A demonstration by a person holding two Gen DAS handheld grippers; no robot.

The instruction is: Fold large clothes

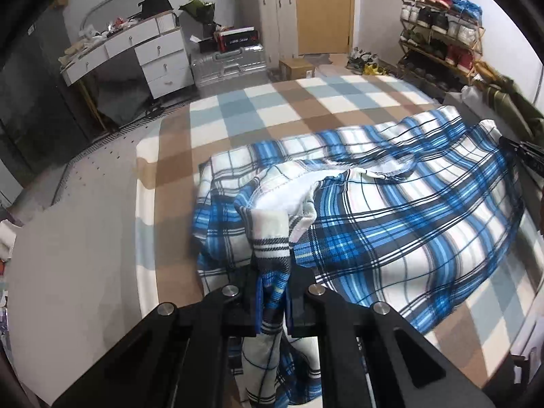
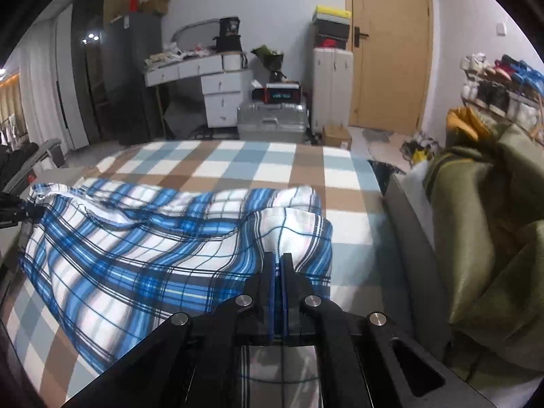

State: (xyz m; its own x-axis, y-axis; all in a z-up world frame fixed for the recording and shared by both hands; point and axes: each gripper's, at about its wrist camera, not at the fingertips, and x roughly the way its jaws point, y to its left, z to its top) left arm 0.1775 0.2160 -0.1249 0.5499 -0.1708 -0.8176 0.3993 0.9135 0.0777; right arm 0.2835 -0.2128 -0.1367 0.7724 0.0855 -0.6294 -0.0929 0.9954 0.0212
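Observation:
A blue, white and black plaid shirt (image 1: pixel 391 210) lies stretched across the checked bed cover (image 1: pixel 272 108). My left gripper (image 1: pixel 272 272) is shut on a bunched corner of the shirt, which hangs down between the jaws. In the right wrist view the same shirt (image 2: pixel 142 244) spreads to the left, and my right gripper (image 2: pixel 279 261) is shut on its near right edge. The left gripper (image 2: pixel 13 212) also shows at the far left of the right wrist view, holding the other end. The shirt sags between the two grippers, partly lifted off the bed.
A white drawer desk (image 1: pixel 149 54), a silver suitcase (image 1: pixel 227 64) and a wooden door (image 1: pixel 323 10) stand beyond the bed's far edge. A shoe rack (image 1: pixel 442 30) is at the right. An olive green cushion or bag (image 2: pixel 493 224) lies close on my right.

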